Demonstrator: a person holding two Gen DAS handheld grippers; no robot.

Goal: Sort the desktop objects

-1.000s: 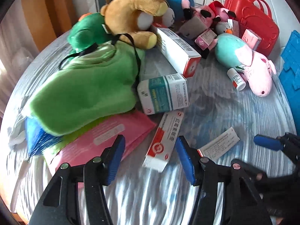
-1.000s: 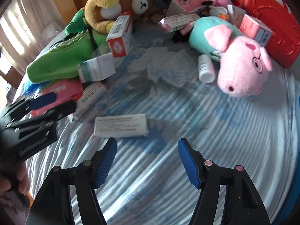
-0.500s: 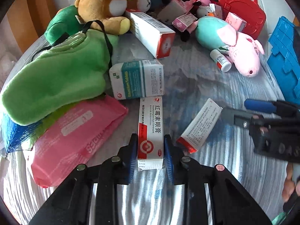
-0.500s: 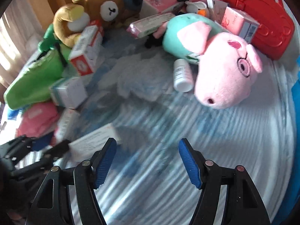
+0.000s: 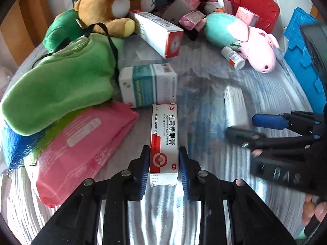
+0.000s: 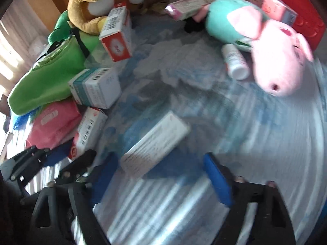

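A red-and-white ointment box [image 5: 164, 143] lies lengthwise on the striped cloth, and my left gripper [image 5: 163, 169] is shut on its near end, both blue pads pressing its sides. The right wrist view shows that box [image 6: 87, 132] and the left gripper [image 6: 75, 153] at the lower left. A long white box [image 6: 155, 143] lies slantwise between the fingers of my right gripper [image 6: 161, 175]. Its jaws are closing, and the right pad still stands apart from the box. In the left wrist view the right gripper [image 5: 240, 125] straddles the near end of that white box [image 5: 235, 102].
A teal-and-white carton [image 5: 147, 85], a pink wipes pack [image 5: 81, 149] and a green pouch [image 5: 57, 83] crowd the left. Plush toys, among them a pink pig [image 5: 257, 49], a white bottle [image 5: 234, 58], a red case [image 5: 251, 4] and a blue crate [image 5: 302, 55] lie behind and to the right.
My left gripper has shut on the ointment box and held still since. My right gripper has swung left and down over the white box, with its jaws narrower.
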